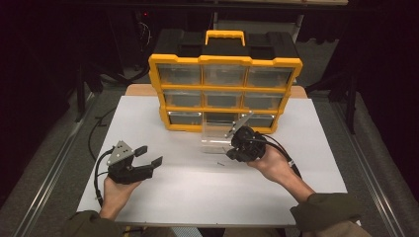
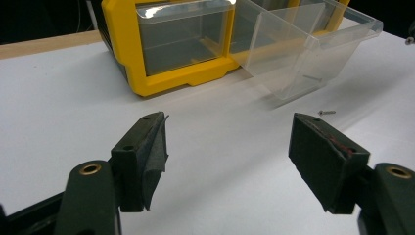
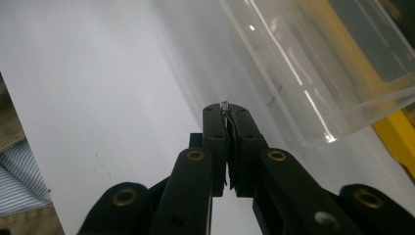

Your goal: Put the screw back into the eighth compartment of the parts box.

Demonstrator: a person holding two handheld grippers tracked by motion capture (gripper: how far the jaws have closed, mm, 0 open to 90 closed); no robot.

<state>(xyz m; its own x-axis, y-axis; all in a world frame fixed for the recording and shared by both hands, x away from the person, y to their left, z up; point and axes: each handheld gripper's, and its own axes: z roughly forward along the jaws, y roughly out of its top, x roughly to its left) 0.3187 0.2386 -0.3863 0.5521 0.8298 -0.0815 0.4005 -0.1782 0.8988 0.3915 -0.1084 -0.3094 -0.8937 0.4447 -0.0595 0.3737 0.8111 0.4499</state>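
Between the pressed-together tips of our right claw [image 3: 226,108] we pinch a small screw [image 3: 224,104], lifted above the white bench [image 1: 197,192] just beside the clear drawer [image 3: 313,73] pulled from the yellow organiser [image 1: 225,91]. Our left claw [image 2: 227,156] rests spread, holding nothing.

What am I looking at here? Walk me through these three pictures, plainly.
A person sits at a white table and holds a hand-held gripper in each hand. The high view looks down from above; the other two pictures come from cameras riding on each gripper. The left gripper rests open and empty. The right gripper is shut on a small screw, pinched at its tips. Behind stands a yellow organizer of clear drawers. One clear drawer is pulled out onto the table, and another screw lies beside it.
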